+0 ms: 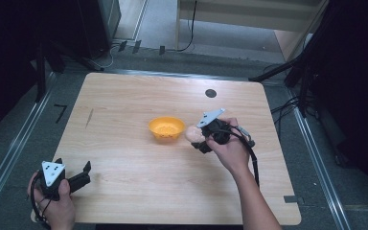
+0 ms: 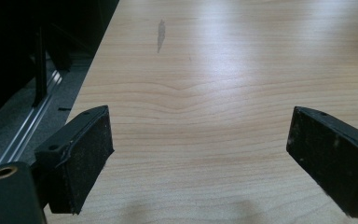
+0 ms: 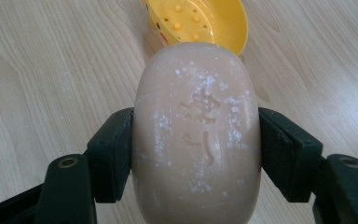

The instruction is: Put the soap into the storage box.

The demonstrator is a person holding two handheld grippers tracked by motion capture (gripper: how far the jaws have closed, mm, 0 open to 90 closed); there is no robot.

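Observation:
A pale peach bar of soap [image 3: 196, 135] with a stamped mark and white flecks sits clamped between the two black jaws of my right gripper [image 3: 196, 154]. From above, that right gripper [image 1: 199, 138] holds the soap [image 1: 192, 133] just to the right of a small orange dish [image 1: 166, 128], a little above the table. The dish [image 3: 205, 21] has raised dots inside and lies just beyond the soap. My left gripper [image 1: 79, 176] rests at the table's near left corner, jaws wide apart. In its own view the left gripper [image 2: 200, 158] has only bare wood between its pads.
The light wooden table [image 1: 139, 187] has a dark round mark [image 1: 211, 93] near its far edge and a dark streak [image 1: 89, 118] at the left. Metal rails [image 1: 9, 153] and dark stands flank the table. A cable [image 1: 254, 160] trails from the right gripper.

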